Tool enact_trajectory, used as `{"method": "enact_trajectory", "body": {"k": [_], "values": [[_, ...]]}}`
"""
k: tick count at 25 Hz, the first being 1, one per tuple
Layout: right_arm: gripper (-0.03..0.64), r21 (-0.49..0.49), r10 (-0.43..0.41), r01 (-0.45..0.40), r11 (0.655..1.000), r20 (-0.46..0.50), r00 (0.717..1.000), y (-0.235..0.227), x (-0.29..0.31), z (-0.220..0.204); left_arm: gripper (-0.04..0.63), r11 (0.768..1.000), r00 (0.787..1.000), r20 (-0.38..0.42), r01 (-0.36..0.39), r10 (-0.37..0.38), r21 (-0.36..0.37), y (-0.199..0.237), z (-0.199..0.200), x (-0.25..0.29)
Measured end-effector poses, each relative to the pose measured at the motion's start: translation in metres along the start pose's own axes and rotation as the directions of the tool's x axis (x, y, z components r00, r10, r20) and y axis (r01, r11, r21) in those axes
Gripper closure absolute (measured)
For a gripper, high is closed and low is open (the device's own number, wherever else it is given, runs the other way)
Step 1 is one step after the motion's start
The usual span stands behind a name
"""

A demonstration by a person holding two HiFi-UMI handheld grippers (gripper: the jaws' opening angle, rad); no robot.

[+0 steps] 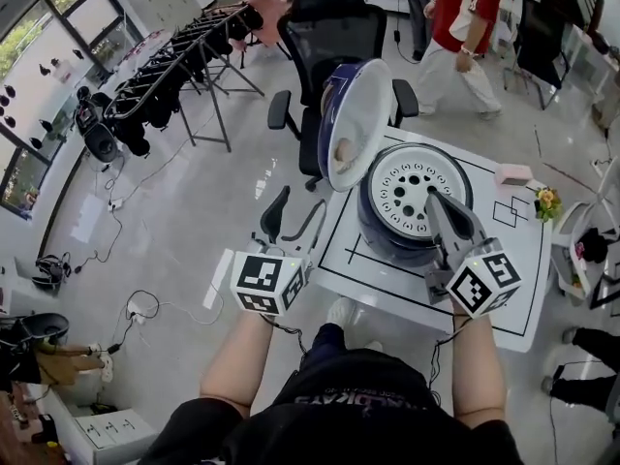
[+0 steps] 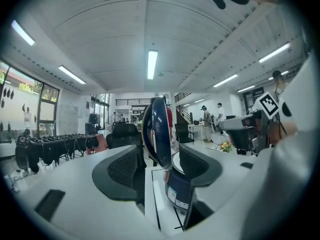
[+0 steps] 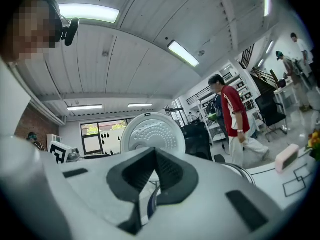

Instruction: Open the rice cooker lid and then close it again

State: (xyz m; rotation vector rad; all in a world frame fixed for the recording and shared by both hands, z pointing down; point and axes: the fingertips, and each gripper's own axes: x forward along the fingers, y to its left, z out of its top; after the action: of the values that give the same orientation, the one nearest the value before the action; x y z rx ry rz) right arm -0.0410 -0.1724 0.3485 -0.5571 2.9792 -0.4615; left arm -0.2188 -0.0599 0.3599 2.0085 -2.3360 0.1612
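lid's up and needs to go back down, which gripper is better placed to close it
Probably left. The left gripper is open, its jaws lined up edge-on with the upright lid. The right gripper is shut and hangs over the open cooker, in the lid's path down.

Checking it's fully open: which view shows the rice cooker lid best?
Head view: the lid stands open, inner face showing. Right gripper view: dimpled face, bottom behind the right claw. Left gripper view: nearly edge-on.
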Motion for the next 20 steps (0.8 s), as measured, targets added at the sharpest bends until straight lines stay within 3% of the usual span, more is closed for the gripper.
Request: {"method": "enact_trajectory", "body": {"k": [11,20], "values": [[0.615,-0.029,0.011,-0.011,1.000,-0.003,1.000,0.010,-0.044,0.001,0.337,0.999,0.999,0.019,0.041,-0.040,-0.018,-0.050,0.002,-0.021],[0.615,-0.037,0.007,-0.006,0.999,0.013,1.000,0.024,-0.065,0.004,0.337,0.999,0.998,0.040,0.046,-0.046,-0.006,-0.059,0.010,-0.041]]}}
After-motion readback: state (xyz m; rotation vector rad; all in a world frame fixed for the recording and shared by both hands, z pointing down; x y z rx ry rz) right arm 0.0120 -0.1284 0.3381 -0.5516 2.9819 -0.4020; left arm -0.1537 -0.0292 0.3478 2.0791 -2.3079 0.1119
